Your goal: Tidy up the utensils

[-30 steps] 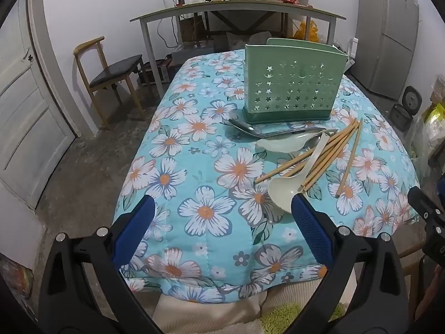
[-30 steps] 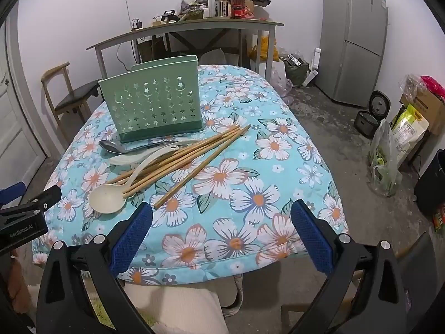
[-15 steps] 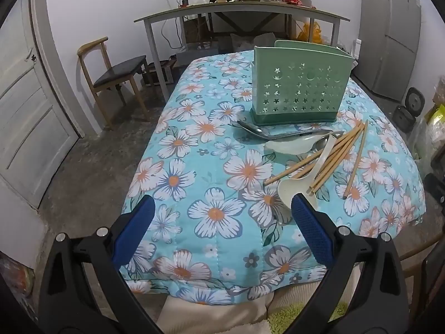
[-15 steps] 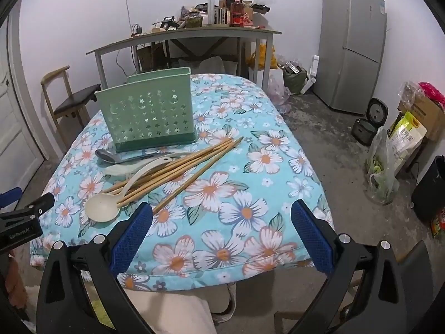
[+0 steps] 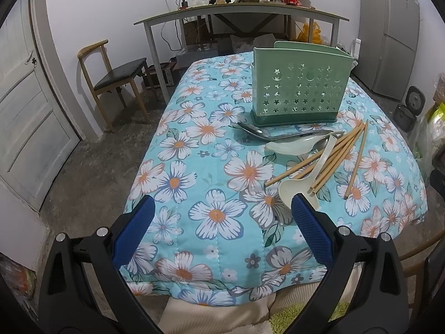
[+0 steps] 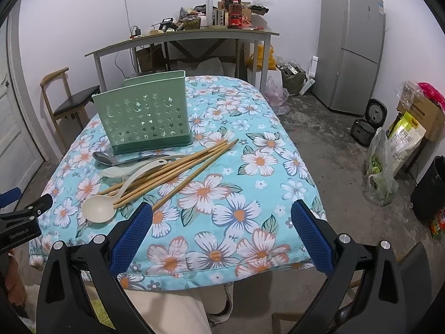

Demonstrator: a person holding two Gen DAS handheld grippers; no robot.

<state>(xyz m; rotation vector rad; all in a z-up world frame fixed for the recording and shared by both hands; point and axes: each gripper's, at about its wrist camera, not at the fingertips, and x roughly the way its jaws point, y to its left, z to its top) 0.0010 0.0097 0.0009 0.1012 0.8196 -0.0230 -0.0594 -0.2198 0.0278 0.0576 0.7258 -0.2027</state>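
A green perforated utensil holder (image 5: 299, 94) (image 6: 144, 119) stands upright on the floral tablecloth (image 5: 217, 189) (image 6: 250, 167). In front of it lie a metal spoon (image 5: 261, 133) (image 6: 108, 158), two cream plastic spoons (image 5: 296, 190) (image 6: 100, 207) and several wooden chopsticks (image 5: 339, 153) (image 6: 183, 169), loosely piled. My left gripper (image 5: 221, 222) is open and empty above the near table edge, left of the pile. My right gripper (image 6: 221, 222) is open and empty, near the front edge, right of the pile. The left gripper also shows in the right wrist view (image 6: 25, 217).
A wooden chair (image 5: 116, 80) and a white door (image 5: 25, 105) are on the left. A cluttered grey desk (image 6: 183, 39) stands behind the table. A grey fridge (image 6: 350, 44), rice cookers (image 6: 370, 122) and bags (image 6: 383, 167) are on the right floor.
Both grippers have pulled back slightly and drifted; the table and holder sit a little farther and lower in view. The utensils have not moved. Both stay open.
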